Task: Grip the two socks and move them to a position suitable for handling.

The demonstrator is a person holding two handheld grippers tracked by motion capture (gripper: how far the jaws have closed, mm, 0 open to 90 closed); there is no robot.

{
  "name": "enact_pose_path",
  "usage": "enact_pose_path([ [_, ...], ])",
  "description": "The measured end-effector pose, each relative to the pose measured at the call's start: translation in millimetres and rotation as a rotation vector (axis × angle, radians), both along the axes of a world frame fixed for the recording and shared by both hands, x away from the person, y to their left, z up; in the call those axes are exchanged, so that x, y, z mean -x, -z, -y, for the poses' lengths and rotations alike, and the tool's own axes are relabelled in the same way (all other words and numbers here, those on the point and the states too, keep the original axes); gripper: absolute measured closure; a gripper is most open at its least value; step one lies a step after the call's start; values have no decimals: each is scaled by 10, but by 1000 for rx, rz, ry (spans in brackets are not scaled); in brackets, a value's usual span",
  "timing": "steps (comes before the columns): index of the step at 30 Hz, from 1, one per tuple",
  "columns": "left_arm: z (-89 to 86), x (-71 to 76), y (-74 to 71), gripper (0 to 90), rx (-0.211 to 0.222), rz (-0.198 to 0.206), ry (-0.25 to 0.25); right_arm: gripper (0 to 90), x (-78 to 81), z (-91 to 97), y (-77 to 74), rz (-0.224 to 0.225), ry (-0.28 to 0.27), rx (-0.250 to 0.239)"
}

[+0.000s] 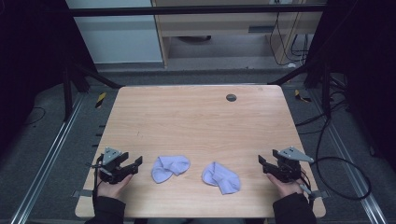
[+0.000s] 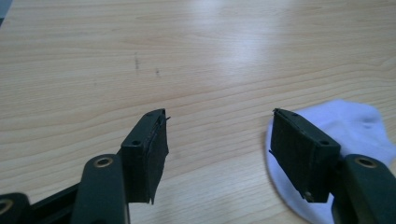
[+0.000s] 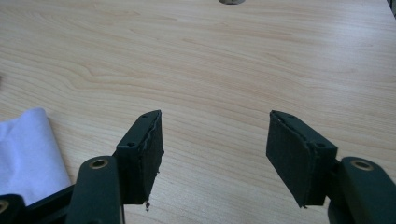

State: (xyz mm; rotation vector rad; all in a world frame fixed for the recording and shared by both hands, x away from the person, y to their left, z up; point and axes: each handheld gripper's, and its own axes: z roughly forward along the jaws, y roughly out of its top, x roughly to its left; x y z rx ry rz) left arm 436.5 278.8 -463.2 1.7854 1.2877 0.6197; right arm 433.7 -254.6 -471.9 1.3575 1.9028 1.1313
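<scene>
Socks lie between our grippers near the worktop's (image 1: 196,121) front edge: left sock (image 1: 170,168) just beside the released left hand-held gripper (image 1: 132,164), right sock (image 1: 222,178) near the released right hand-held gripper (image 1: 264,164).

Two socks (image 1: 171,168) (image 1: 221,177) lie side by side (apart) on the table (image 1: 196,121), between both tools (image 1: 132,164) (image 1: 265,164).

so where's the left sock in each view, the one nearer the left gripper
High view: the left sock lies near the front edge, just right of the left gripper.
Left gripper view: it is at the lower right, partly behind the right-hand jaw.
Right gripper view: the white cloth at the left edge is more likely the right sock.
Shared landmark: the light wooden table.
</scene>
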Motion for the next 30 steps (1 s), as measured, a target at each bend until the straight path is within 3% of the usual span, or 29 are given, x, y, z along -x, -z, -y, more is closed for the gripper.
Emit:
enact_pose_path([
  [9,220,84,-41,402,21,8,61,356,39,-17,-57,-5,-13,-25],
  [14,361,120,-53,415,21,10,101,369,63,-56,-101,-7,-36,-14],
  [22,514,161,-81,408,24,13,134,378,101,-214,-164,-2,-90,19],
  [30,669,174,-116,433,29,21,159,401,155,-411,-202,-19,-150,20],
])
